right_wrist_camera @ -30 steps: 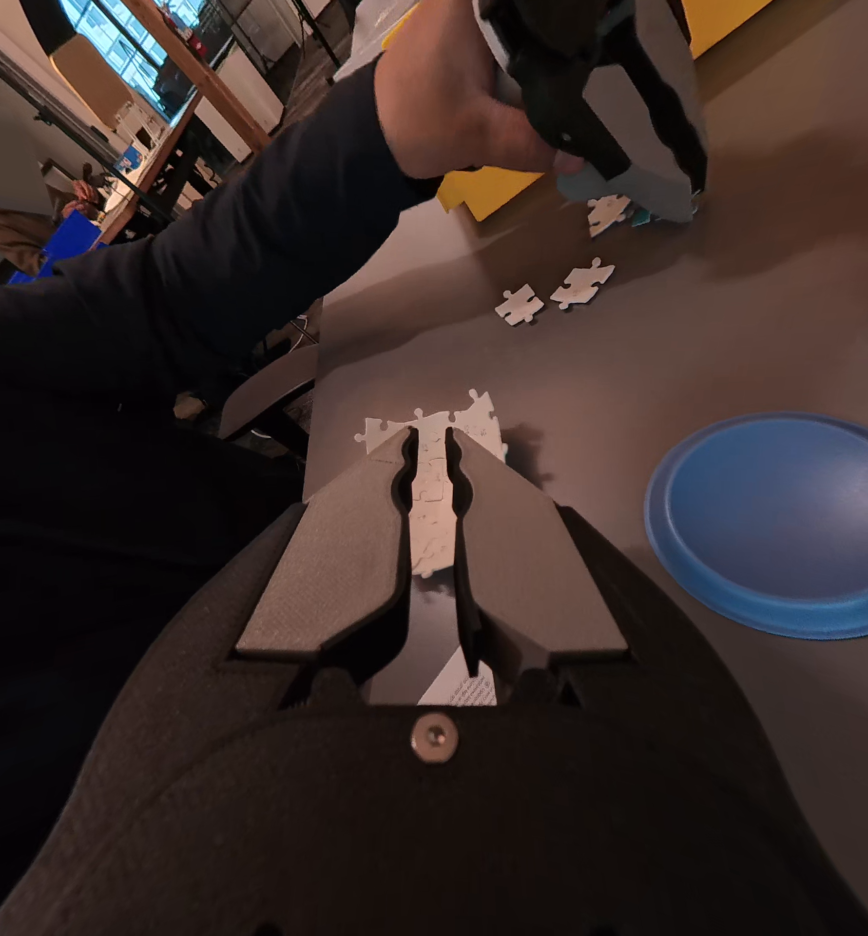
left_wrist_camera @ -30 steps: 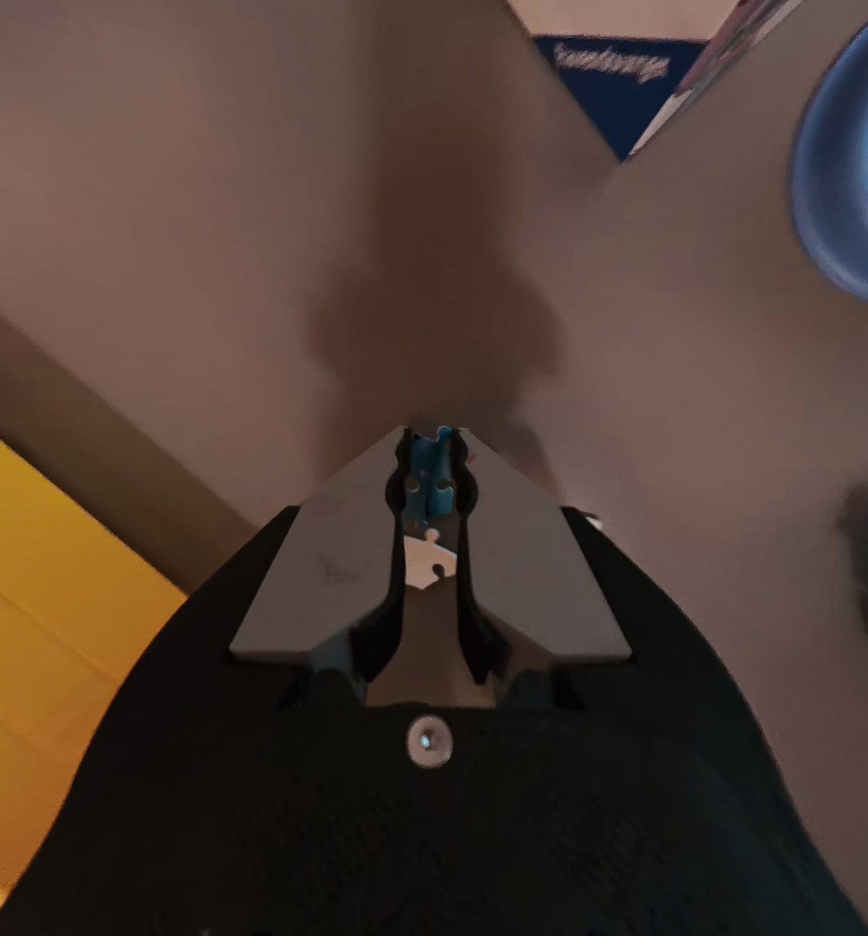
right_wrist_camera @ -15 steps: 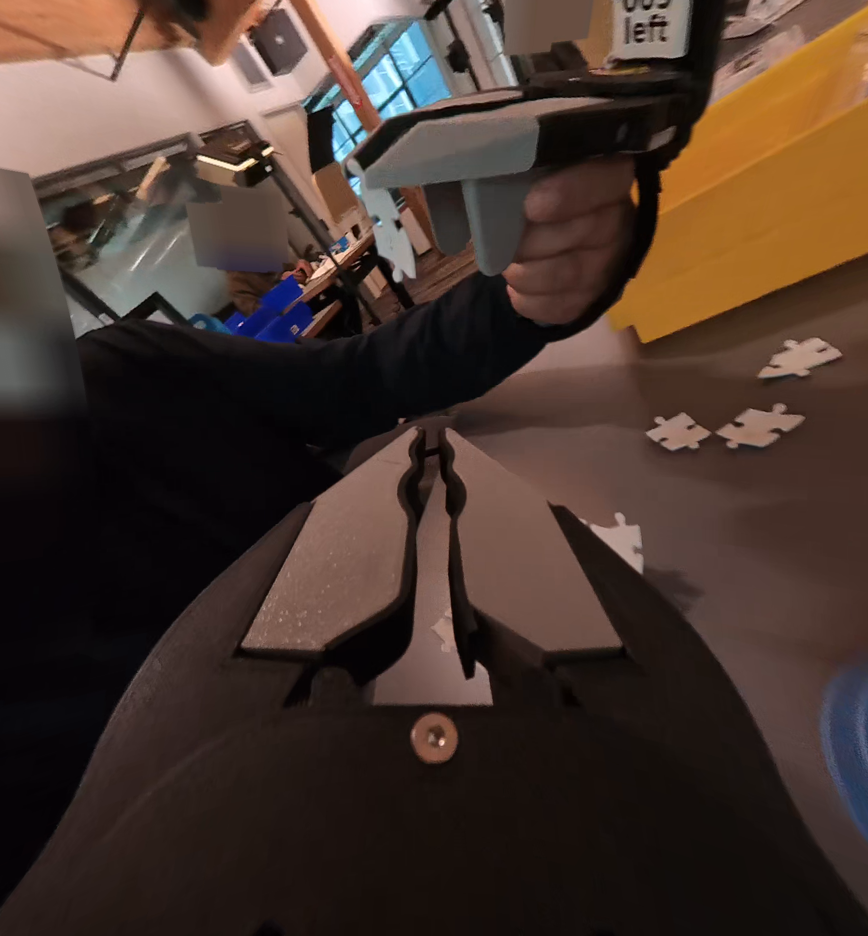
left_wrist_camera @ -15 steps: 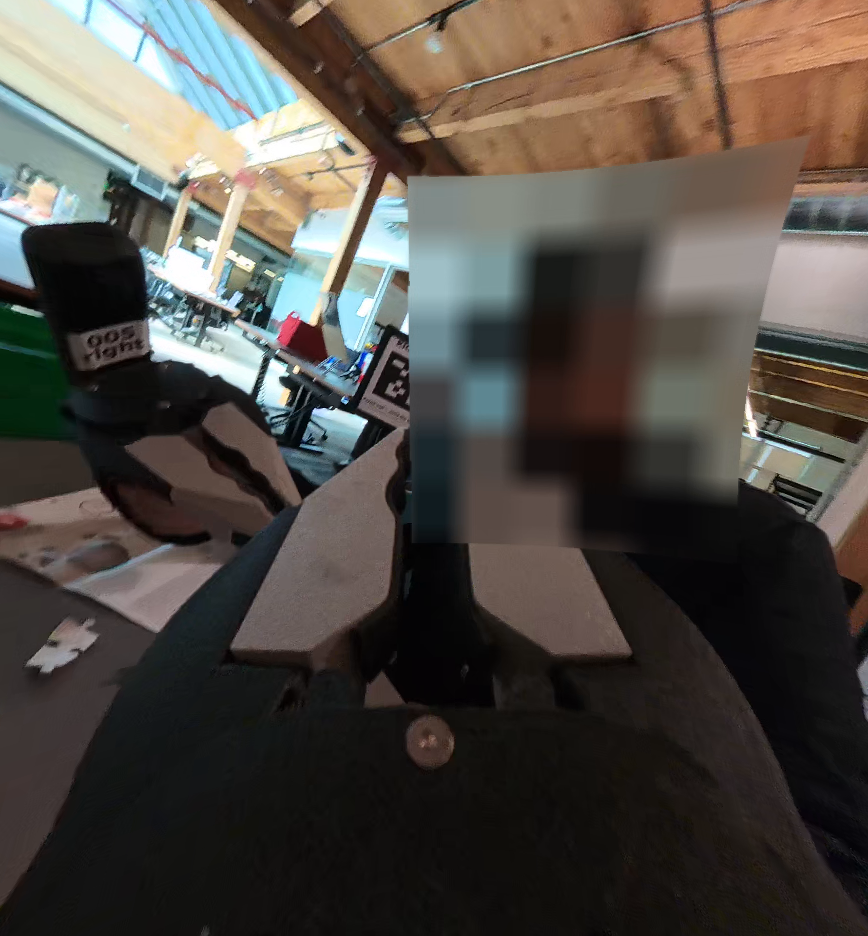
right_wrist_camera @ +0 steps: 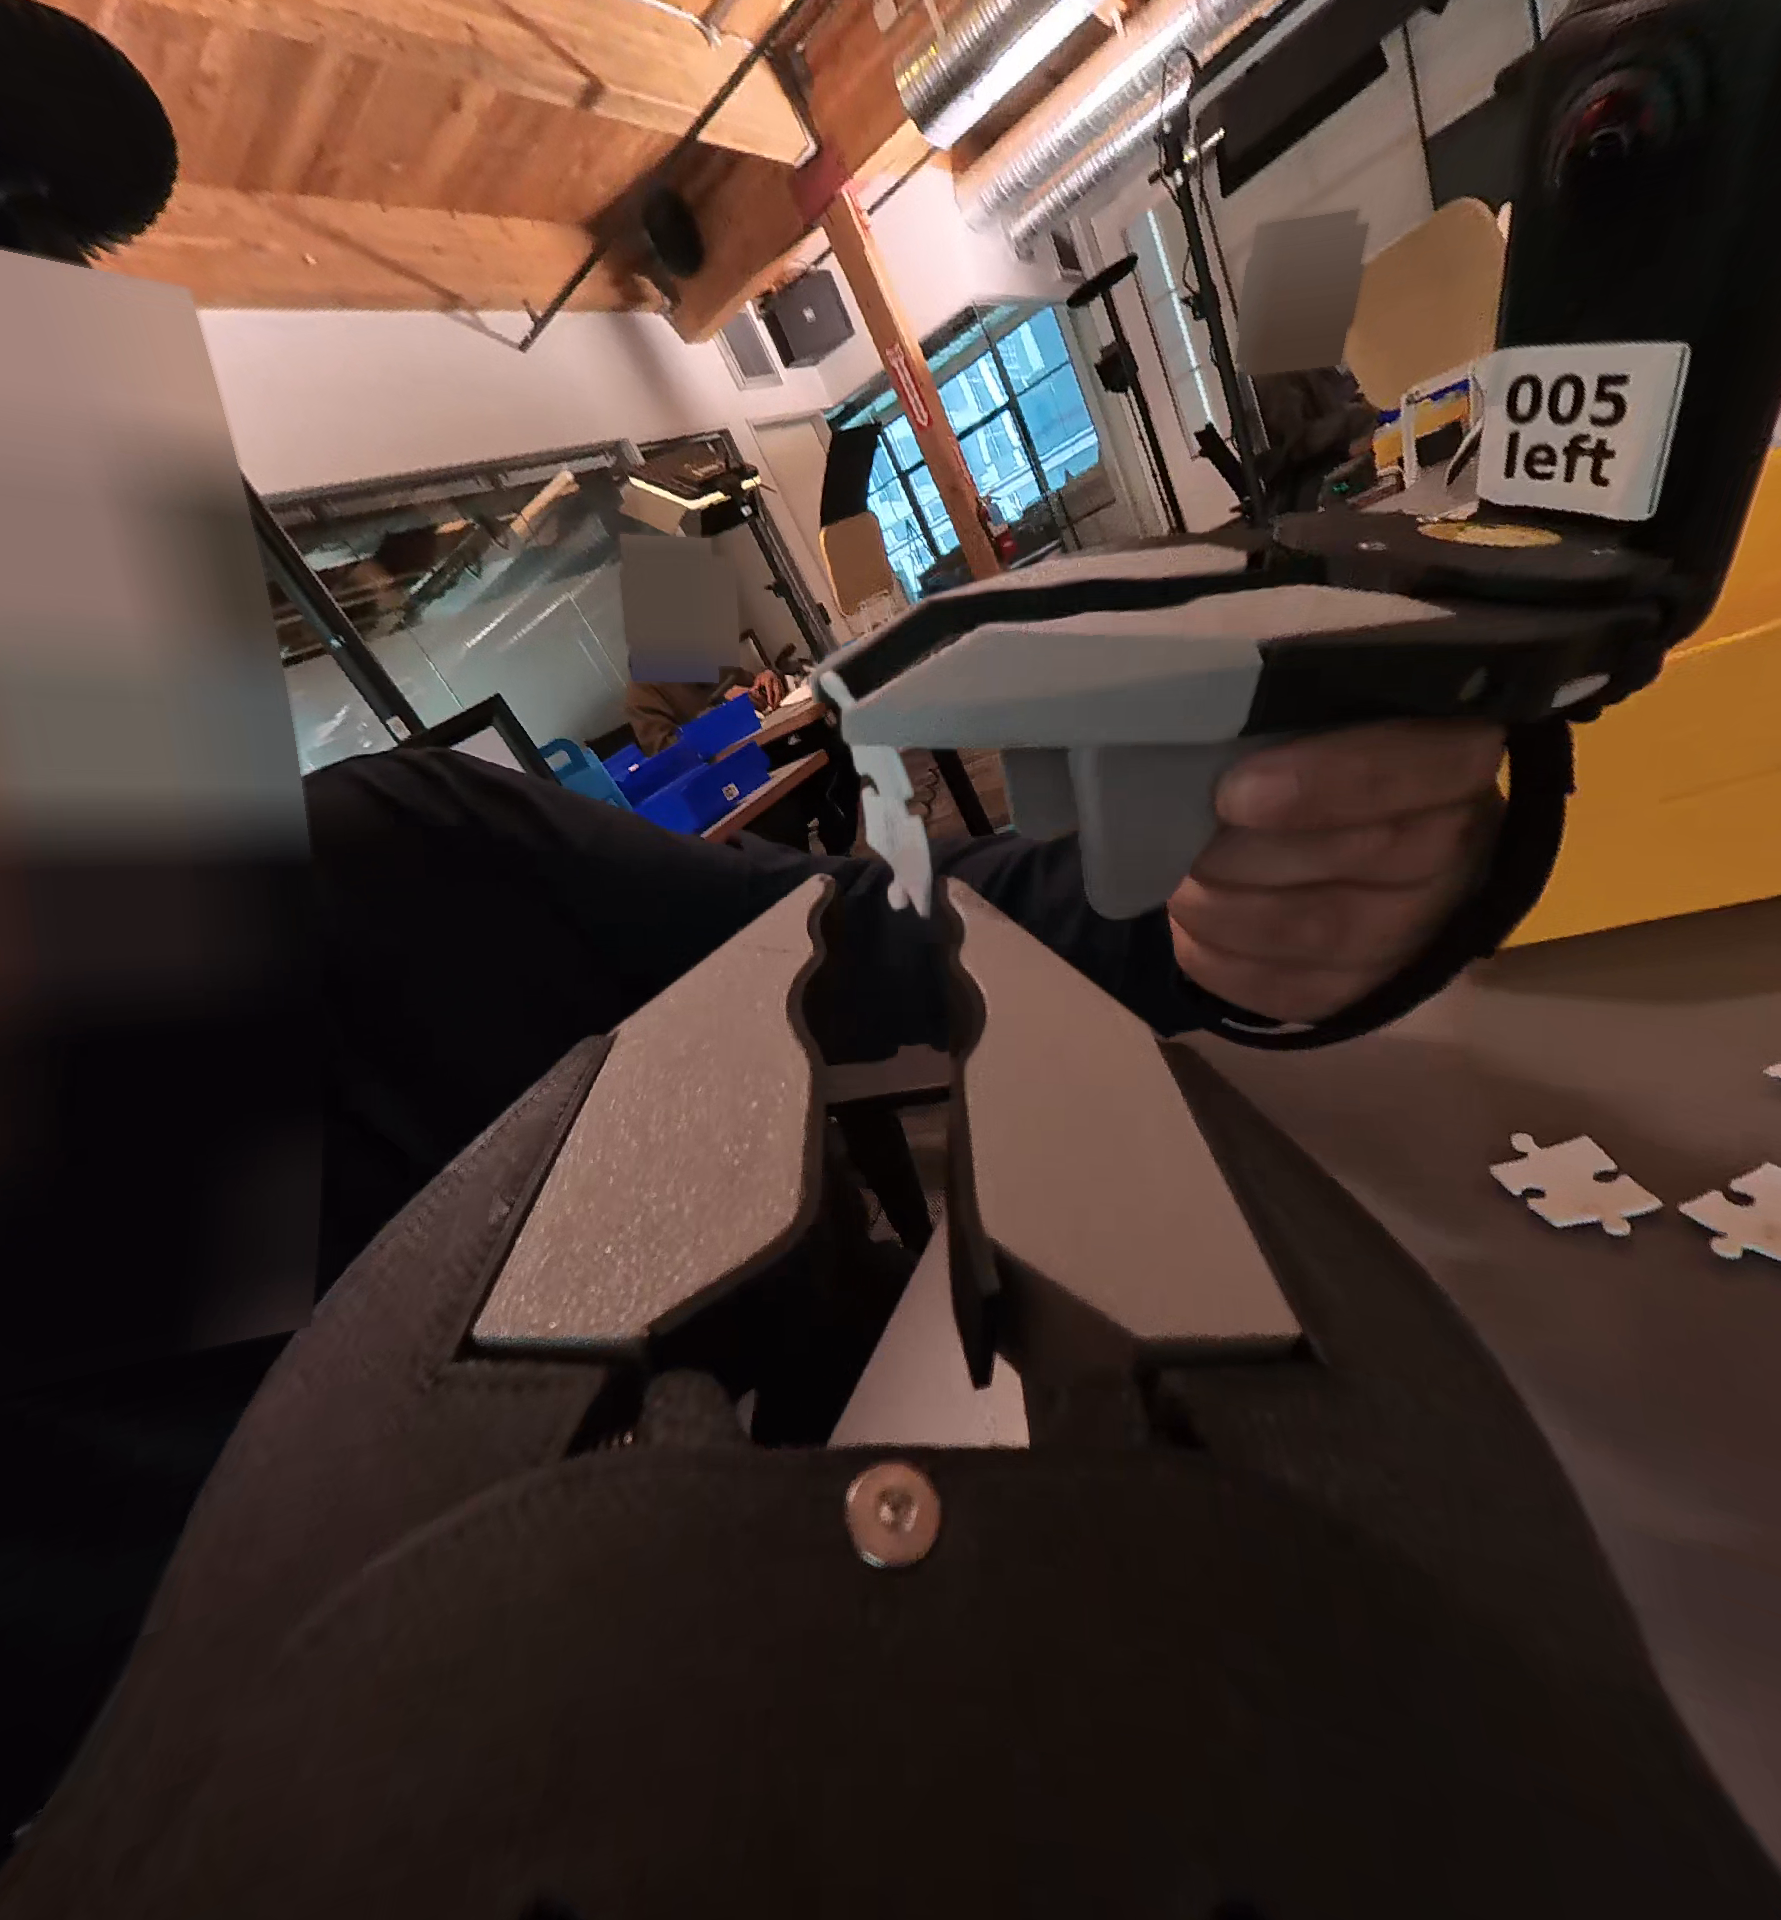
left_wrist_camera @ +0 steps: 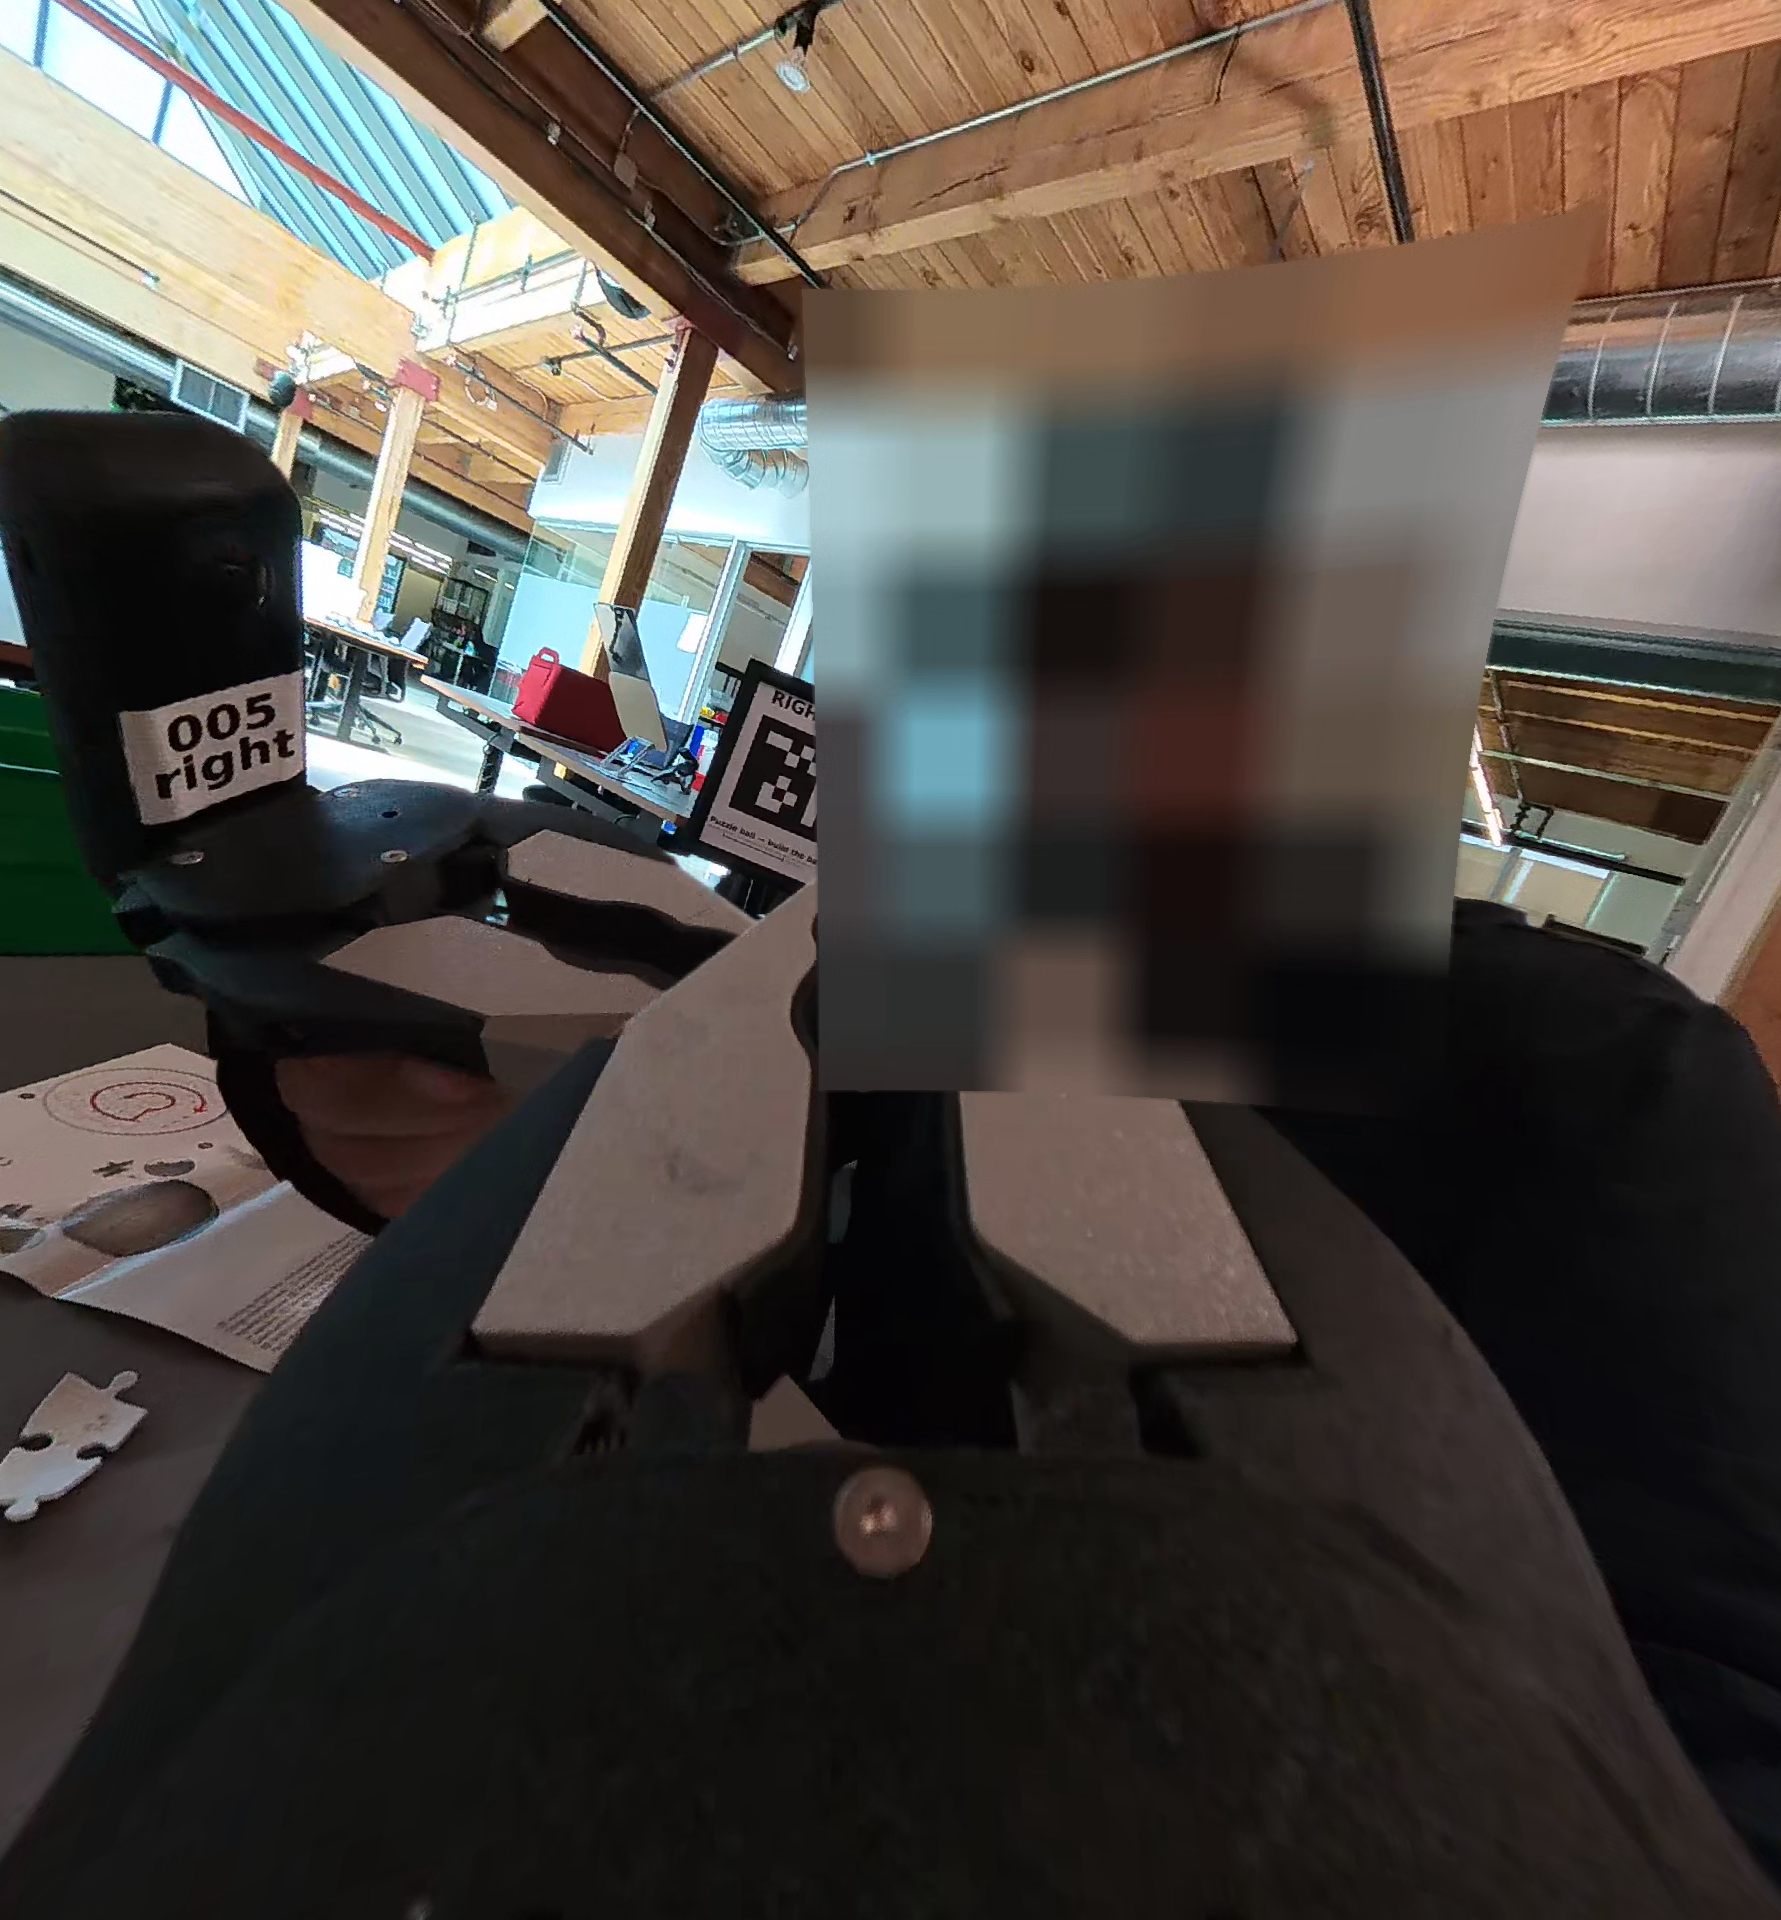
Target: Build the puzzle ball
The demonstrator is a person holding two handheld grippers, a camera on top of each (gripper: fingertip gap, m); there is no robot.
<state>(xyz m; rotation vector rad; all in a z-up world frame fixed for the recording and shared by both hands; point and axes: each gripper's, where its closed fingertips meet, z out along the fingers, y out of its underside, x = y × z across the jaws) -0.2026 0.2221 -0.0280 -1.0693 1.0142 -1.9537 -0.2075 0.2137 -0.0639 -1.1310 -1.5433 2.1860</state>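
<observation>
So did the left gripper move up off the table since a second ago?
Yes. In the right wrist view the left gripper with its puzzle piece is now high above the dark table and the loose pieces; before, it was down at the tabletop.

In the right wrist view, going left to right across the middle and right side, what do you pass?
Blue bins → puzzle piece hanging from the left gripper → hand on its grip → loose pieces on the table → yellow bin.
</observation>
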